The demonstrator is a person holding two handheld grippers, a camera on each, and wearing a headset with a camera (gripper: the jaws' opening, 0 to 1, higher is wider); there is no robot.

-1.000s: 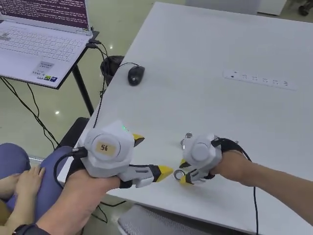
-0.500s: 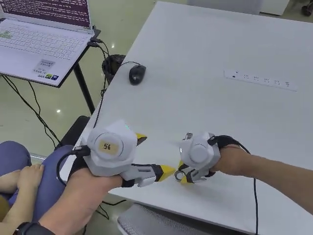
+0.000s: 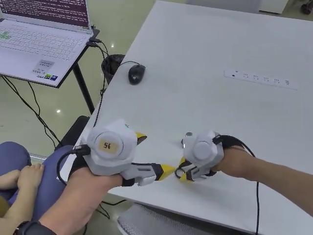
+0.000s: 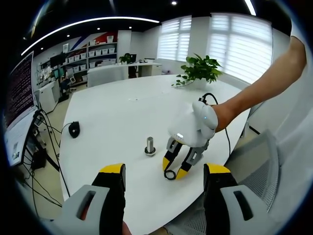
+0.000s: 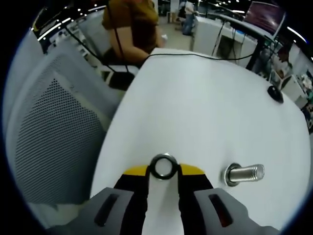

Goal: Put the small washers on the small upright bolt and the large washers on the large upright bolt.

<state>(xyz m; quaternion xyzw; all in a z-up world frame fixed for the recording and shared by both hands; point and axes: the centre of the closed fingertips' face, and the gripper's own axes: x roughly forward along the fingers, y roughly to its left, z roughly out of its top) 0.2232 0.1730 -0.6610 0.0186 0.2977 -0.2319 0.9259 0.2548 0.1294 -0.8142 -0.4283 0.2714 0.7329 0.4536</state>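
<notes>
A metal washer (image 5: 163, 166) is pinched edge-on between the yellow tips of my right gripper (image 5: 163, 172), which is shut on it. In the head view the right gripper (image 3: 182, 175) holds the washer (image 3: 179, 174) just above the white table, near its front edge. An upright steel bolt (image 5: 242, 174) stands a short way from the washer, apart from it; the bolt (image 4: 149, 145) is also seen beside the right gripper (image 4: 176, 169) in the left gripper view. My left gripper (image 4: 165, 171) is open and holds nothing; the left gripper (image 3: 152, 154) hovers left of the right one.
A black mouse (image 3: 136, 73) and a white power strip (image 3: 259, 79) lie farther back on the table (image 3: 195, 63). A laptop (image 3: 39, 44) sits on a stand to the left. A mesh chair (image 5: 54, 142) stands beyond the table's front edge.
</notes>
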